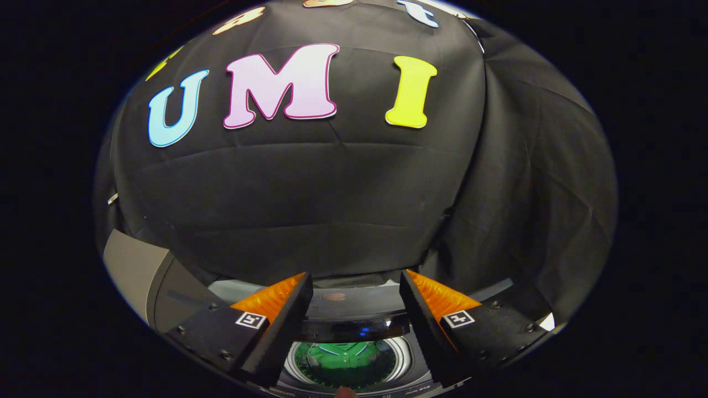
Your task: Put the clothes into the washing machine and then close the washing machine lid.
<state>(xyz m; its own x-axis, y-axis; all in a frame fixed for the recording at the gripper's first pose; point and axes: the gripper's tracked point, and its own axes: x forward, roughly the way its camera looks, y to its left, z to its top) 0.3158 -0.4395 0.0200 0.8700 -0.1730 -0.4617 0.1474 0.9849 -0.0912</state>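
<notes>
- Washing machine [166,287] sits low beneath my tool, its grey top and back panel running against the booth's black cloth wall [332,193]; the round drum opening lies below and between my fingers.
- Lid [354,326], a dark glossy band, crosses the gap between my fingers just above the drum. It looks raised or folded back rather than down over the opening, though I cannot tell its exact angle from here.
- Gripper [354,287] hangs above the machine with its fingers spread wide apart, pinching nothing. Neither finger touches the lid or the machine.
- Drum [404,359], ringed in pale metal, stands open to view between my fingers.
- Clothes [345,359], a green garment with pale trim, lie inside the drum, down in the bottom of it.
- Small rounded tip [345,392], possibly a finger, shows at the near rim of the machine; it is too little to be sure.
- Progress, as I judge it: the loading half appears done, with the green garment already in the drum and my fingers empty. What is left is to bring the lid down over the opening.
</notes>
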